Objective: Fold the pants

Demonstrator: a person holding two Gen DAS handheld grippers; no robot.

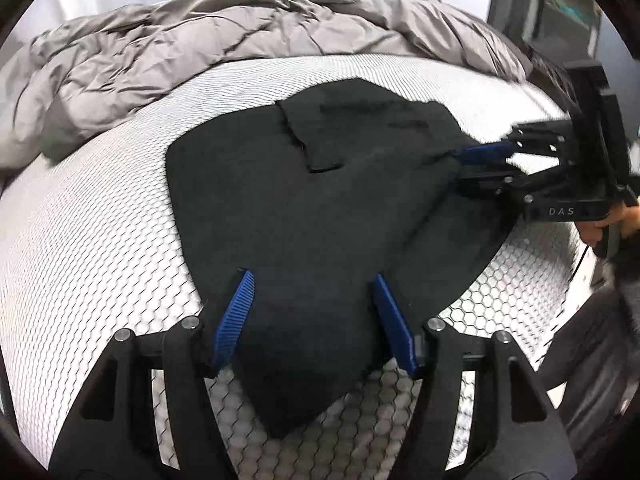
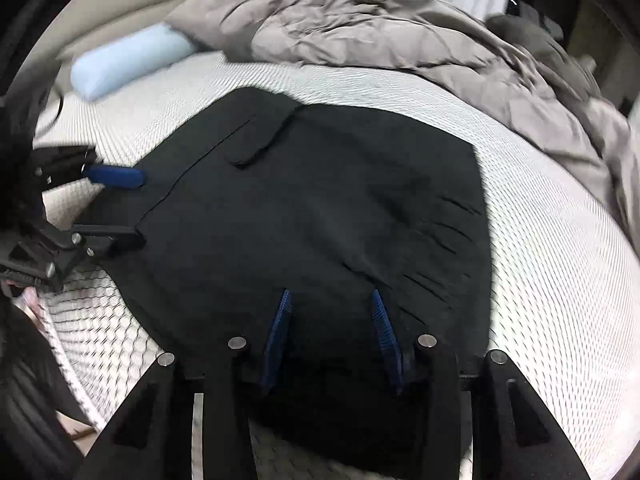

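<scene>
Black pants (image 1: 312, 200) lie folded flat on the white honeycomb-patterned mattress (image 1: 100, 220), a back pocket facing up. My left gripper (image 1: 312, 276) is open, its blue-padded fingers spread over the near end of the pants with nothing between them. My right gripper (image 2: 330, 294) is open above the other edge of the pants (image 2: 320, 208). In the left wrist view the right gripper (image 1: 464, 164) hovers at the pants' right edge, jaws apart. In the right wrist view the left gripper (image 2: 140, 204) stands at the pants' left edge, jaws apart.
A crumpled grey duvet (image 1: 180, 40) is heaped along the far side of the mattress and also shows in the right wrist view (image 2: 380, 28). A light blue pillow (image 2: 128, 60) lies at the far left. The mattress edge (image 1: 568, 264) drops off at the right.
</scene>
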